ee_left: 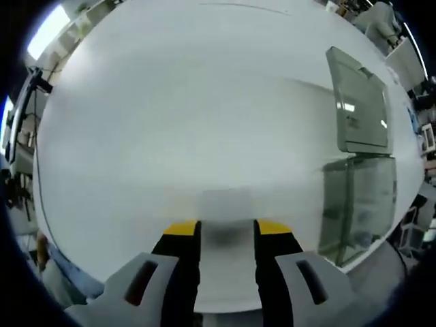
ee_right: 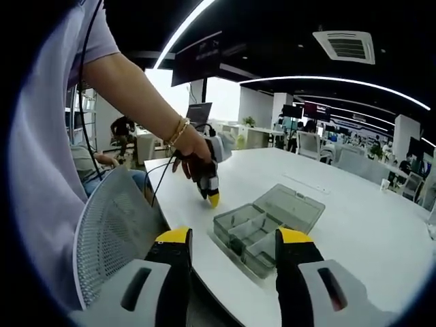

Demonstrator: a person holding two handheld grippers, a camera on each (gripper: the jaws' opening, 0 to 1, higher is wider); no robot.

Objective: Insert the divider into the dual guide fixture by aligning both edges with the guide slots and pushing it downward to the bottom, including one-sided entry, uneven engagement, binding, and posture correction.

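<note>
A clear plastic compartment box (ee_right: pixel 248 238), the fixture, lies with its lid (ee_right: pixel 294 206) open near the white table's front edge. It also appears at the right of the left gripper view, box (ee_left: pixel 357 204) below lid (ee_left: pixel 360 102). My left gripper (ee_left: pixel 226 228) points down at the table, its yellow-tipped jaws closed on a small blurred translucent piece, the divider (ee_left: pixel 226 211). A hand holds that left gripper (ee_right: pixel 212 194) to the left of the box, apart from it. My right gripper (ee_right: pixel 233 238) hovers open before the box with nothing between its jaws.
The white table (ee_right: pixel 354 231) stretches far and right with bare surface. A grey mesh chair back (ee_right: pixel 112 235) stands at the table's near left edge. The person's arm (ee_right: pixel 129 88) reaches over it. Office desks and chairs stand in the background.
</note>
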